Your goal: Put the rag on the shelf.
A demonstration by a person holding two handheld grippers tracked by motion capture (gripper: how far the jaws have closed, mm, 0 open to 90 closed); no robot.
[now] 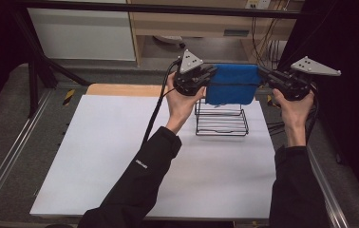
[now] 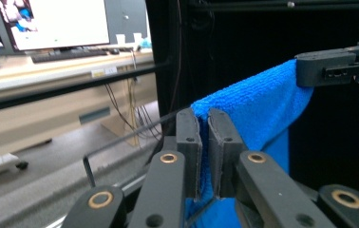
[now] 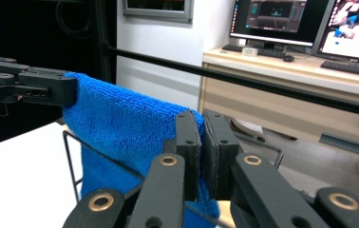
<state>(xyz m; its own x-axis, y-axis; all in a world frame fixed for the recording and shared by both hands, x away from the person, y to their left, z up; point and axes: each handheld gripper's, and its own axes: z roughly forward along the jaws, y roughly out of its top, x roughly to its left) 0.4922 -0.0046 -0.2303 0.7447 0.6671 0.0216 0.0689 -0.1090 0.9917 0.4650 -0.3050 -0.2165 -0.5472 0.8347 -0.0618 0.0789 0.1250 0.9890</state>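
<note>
From the high view, a blue cloth (image 1: 231,83) hangs stretched between the two grippers above the far part of the white worktop (image 1: 120,156). The left gripper (image 1: 210,75) pinches the cloth's upper left corner and the right gripper (image 1: 263,75) its upper right corner, so the top edge runs level between them and the rest drapes down. Just under and behind the cloth stands a black wire rack (image 1: 222,122), resting on the worktop; the cloth's lower edge covers the rack's top (whether it touches the wire cannot be told from here). Both forearms come up in black sleeves.

In the left gripper view, the left gripper (image 2: 205,118) has its jaws clamped together on a corner of the blue cloth (image 2: 258,109), with only the thin fold of fabric between the pads. The cloth rises away to the right gripper (image 2: 306,71), which grips its far corner.

In the right gripper view, the right gripper (image 3: 202,121) is likewise closed tight on the blue cloth (image 3: 120,123). The left gripper (image 3: 70,90) holds the opposite corner, and a wire of the rack (image 3: 70,161) shows below the cloth.
</note>
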